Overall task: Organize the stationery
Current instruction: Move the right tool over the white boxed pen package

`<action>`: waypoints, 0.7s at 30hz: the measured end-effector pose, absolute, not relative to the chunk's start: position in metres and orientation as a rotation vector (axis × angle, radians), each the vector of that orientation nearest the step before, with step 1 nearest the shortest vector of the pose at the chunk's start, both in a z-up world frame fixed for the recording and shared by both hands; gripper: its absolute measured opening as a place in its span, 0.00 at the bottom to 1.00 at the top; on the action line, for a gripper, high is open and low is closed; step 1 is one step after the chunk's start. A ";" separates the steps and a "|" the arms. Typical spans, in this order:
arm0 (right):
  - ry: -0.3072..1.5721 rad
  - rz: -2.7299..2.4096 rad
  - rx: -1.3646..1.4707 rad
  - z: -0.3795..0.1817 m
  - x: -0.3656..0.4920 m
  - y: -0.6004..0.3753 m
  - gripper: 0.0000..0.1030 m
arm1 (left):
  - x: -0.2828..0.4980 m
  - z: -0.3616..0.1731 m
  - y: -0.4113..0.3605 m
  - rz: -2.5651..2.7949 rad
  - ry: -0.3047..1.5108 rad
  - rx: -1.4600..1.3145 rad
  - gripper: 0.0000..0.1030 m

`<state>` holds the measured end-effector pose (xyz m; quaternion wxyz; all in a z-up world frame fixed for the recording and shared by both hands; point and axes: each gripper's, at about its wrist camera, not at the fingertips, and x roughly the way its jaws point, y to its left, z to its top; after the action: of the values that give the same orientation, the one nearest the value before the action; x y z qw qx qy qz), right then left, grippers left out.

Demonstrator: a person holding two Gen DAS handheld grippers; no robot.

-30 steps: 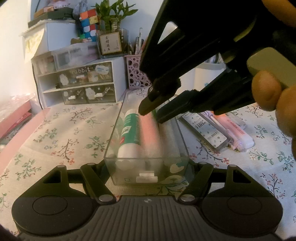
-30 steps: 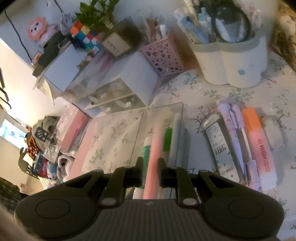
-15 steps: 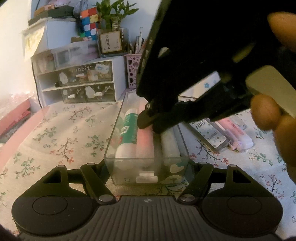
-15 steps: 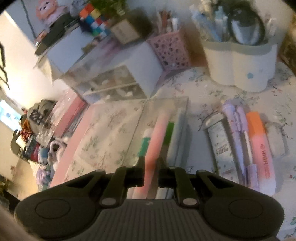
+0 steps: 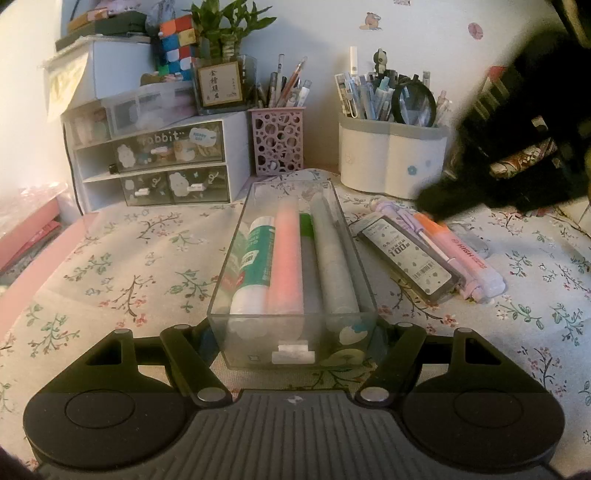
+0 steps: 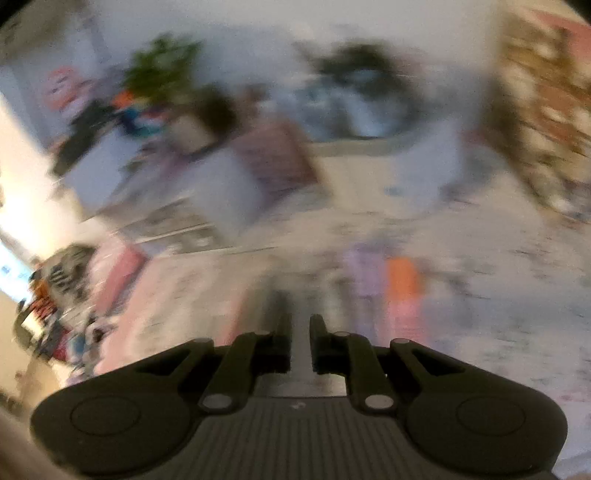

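Between the left tongs (image 5: 291,343), a clear tray (image 5: 236,236) sits gripped.

We were at a home desk, someone's personal study corner. Under our left gripper (image 5: 293,332) lay a floral tablecloth (image 5: 122,266). Ahead of it to the left stood a small white drawer unit (image 5: 159,162) with cloud stickers and the word "rabbit", topped by a puzzle cube (image 5: 175,48) and a potted bamboo plant (image 5: 225,29). Straight ahead stood a pink perforated pen cup (image 5: 277,146), and ahead to the right a white pen holder (image 5: 391,158) crammed with pens. Little cartoon stickers (image 5: 373,20) dotted the wall behind.
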<state>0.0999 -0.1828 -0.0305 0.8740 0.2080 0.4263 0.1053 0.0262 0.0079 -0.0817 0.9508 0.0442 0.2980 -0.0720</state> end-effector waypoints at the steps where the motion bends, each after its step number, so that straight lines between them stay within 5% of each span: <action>1: 0.896 0.200 0.444 -0.035 0.099 -0.191 0.04 | 0.026 -0.082 0.008 -0.147 0.606 0.088 0.71; 9: 0.878 0.247 0.372 -0.037 0.090 -0.191 0.05 | 0.027 -0.082 0.008 -0.146 0.606 0.091 0.71; 21: 0.949 0.213 -0.079 -0.048 0.120 -0.127 0.22 | 0.027 -0.082 0.008 -0.147 0.605 0.093 0.71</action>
<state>0.1201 -0.1268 -0.0485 0.8833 -0.0381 0.4560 0.1023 0.0266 0.0078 -0.0821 0.9508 0.0457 0.2977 -0.0722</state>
